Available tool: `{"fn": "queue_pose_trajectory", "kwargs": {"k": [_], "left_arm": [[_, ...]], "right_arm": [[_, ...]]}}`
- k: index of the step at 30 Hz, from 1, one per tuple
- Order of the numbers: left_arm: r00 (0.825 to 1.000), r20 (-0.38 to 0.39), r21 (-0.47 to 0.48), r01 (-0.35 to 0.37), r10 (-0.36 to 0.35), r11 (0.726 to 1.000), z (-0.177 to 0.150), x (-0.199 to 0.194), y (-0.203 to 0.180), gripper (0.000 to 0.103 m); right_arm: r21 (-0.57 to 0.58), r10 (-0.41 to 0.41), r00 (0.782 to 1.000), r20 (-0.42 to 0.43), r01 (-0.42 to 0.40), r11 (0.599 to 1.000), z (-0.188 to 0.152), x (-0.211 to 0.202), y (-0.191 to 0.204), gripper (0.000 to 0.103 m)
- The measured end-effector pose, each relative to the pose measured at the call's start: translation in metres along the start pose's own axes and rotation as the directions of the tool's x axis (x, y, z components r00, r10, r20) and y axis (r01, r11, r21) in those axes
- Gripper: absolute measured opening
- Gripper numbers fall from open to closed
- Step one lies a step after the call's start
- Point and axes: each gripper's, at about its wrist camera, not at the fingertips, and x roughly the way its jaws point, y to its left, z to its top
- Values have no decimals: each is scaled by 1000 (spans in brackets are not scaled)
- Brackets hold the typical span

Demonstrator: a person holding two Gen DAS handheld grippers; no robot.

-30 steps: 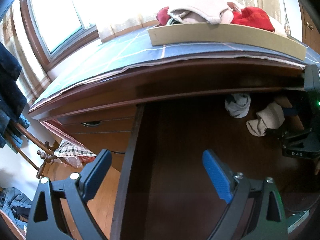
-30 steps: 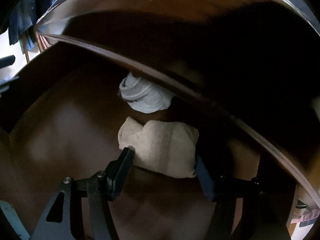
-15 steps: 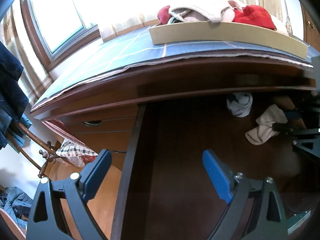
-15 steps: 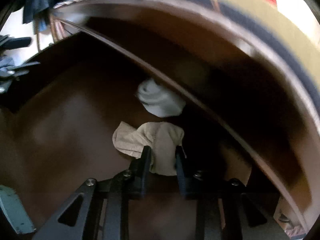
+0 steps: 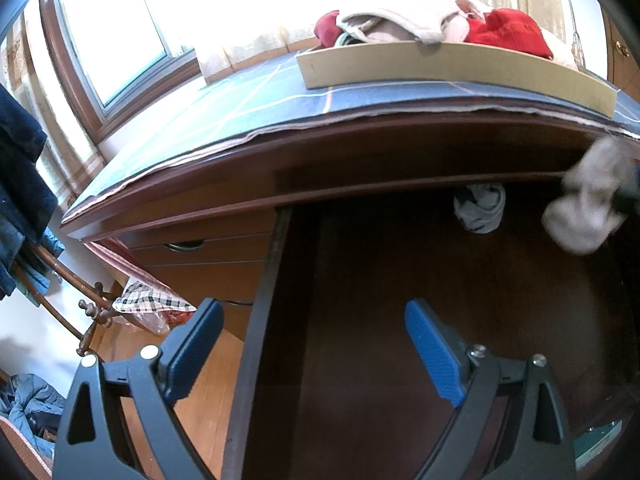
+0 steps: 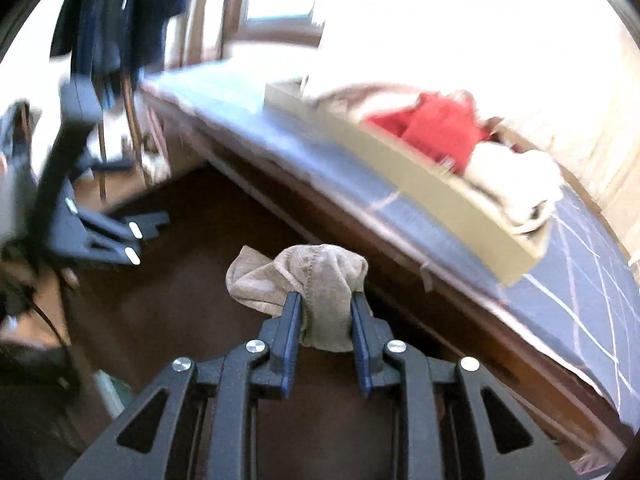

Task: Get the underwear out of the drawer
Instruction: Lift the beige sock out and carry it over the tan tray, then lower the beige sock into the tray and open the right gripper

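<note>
Right tongs [image 6: 326,312]: dark fingers with blue pads, pinching a crumpled beige knit undergarment [image 6: 304,284]. Fabric bunches above and between the pads, a loose flap hanging to the left. The jaws closed on it within the last second and now hold steady around it. Garment is clear of the drawer floor, held in the air in front of the dresser edge; in the left wrist view it shows as a blurred pale bundle [image 5: 588,204] at the far right, over the drawer's back corner.

Left tongs [image 5: 316,344]: spread wide, nothing between the blue pads, poised over the left wall of the open dark-brown wooden drawer [image 5: 256,320].

Inside the drawer, at the back: one rolled grey-white cloth bundle [image 5: 480,208], lying on the floor, apart from the held garment.

Dresser top: blue checked cloth [image 5: 248,104], and on it a shallow tan cardboard tray [image 5: 440,66] heaped with red and cream clothing [image 5: 504,28].
</note>
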Motion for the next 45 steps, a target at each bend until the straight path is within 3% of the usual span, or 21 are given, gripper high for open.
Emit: {"fn": "queue_pose_trajectory", "kwargs": {"k": [8, 13, 18, 28, 45], "left_arm": [[1000, 8, 13, -20, 20, 1000, -2, -3, -2, 94], [1000, 9, 14, -24, 24, 1000, -2, -3, -4, 94], [1000, 6, 15, -24, 24, 1000, -2, -3, -4, 94], [1000, 7, 14, -23, 23, 1000, -2, -4, -3, 94], [1000, 9, 13, -26, 26, 1000, -1, -4, -3, 94]], "right_arm": [[164, 0, 983, 182, -31, 986, 20, -48, -13, 26], [243, -99, 971, 216, 45, 969, 37, -68, -25, 26], [399, -186, 951, 246, 75, 914, 34, -76, -57, 26], [467, -274, 944, 182, 162, 869, 41, -33, -71, 27], [434, -308, 945, 106, 235, 870, 46, -1, -71, 27]]}}
